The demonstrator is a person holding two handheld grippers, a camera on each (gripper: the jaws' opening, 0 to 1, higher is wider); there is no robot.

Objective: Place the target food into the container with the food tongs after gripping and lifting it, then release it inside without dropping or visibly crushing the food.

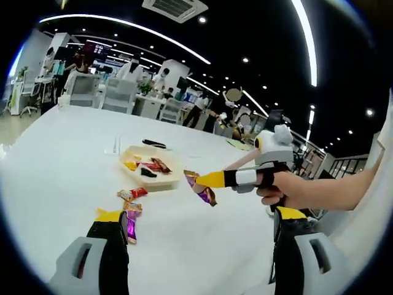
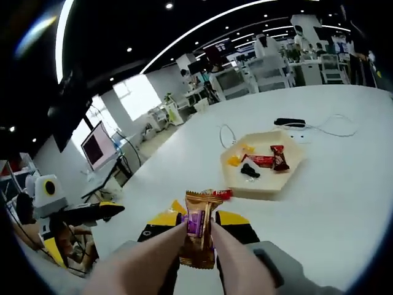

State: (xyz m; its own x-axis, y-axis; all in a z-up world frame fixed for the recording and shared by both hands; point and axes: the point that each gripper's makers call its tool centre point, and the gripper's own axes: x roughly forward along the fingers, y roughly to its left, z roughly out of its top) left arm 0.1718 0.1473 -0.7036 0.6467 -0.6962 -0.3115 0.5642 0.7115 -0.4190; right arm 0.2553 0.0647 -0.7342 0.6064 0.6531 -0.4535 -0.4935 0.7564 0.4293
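Note:
A gold and purple candy packet (image 2: 198, 236) hangs above the white table, pinched between two beige tong arms (image 2: 161, 246) that rise between my right gripper's (image 2: 198, 220) yellow-tipped jaws. In the left gripper view the right gripper (image 1: 209, 180) comes in from the right in a person's hand, with the same packet (image 1: 204, 192) at its tip, just short of the cream hexagonal tray (image 1: 161, 179). That tray (image 2: 273, 182) holds yellow, red and dark wrapped sweets. My left gripper (image 1: 200, 214) stands wide open and holds nothing. It also appears far left (image 2: 101, 211).
Two loose wrapped candies (image 1: 132, 194) (image 1: 131, 216) lie on the table near my left jaw. A red candy (image 2: 222, 194) lies at the tray's near edge. A black object with a cable (image 2: 288, 121) sits behind the tray. Chairs, desks and people fill the office behind.

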